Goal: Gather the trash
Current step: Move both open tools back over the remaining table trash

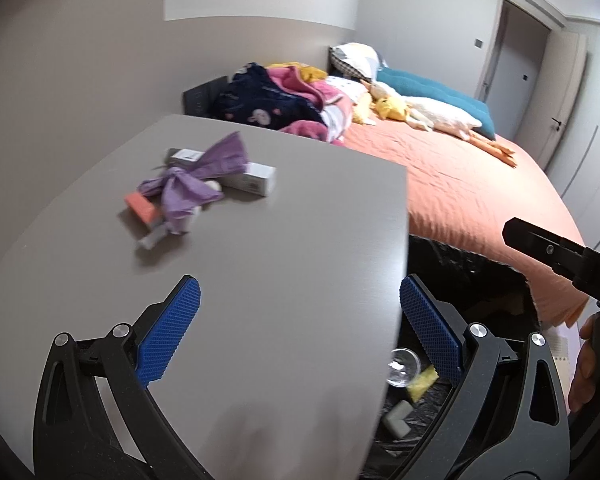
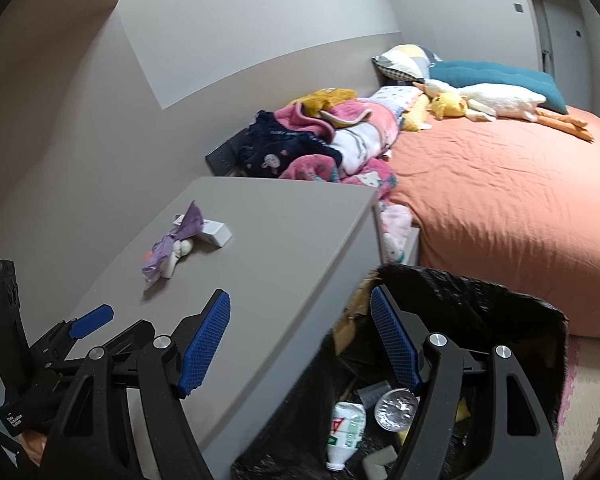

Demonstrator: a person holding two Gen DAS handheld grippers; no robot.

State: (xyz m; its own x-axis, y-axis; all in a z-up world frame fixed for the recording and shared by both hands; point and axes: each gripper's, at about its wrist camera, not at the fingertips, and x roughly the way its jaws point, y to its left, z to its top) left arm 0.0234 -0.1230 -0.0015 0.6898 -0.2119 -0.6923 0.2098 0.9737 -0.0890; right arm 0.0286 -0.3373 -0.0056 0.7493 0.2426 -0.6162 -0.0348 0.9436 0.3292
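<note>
Since both left tongs (image 1: pixel 300 316) and right tongs (image 2: pixel 300 330) are spread, holding nothing, the purple wrapper (image 1: pixel 204 176) draped over small boxes (image 1: pixel 248 178) mid-bench (image 1: pixel 280 260) could snag them when I grab it.

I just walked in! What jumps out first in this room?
Probably the big orange bed with a white goose toy near the pillows. Closer, a purple wrapper lies on the grey table, beside a black trash bin holding a crushed bottle.
</note>
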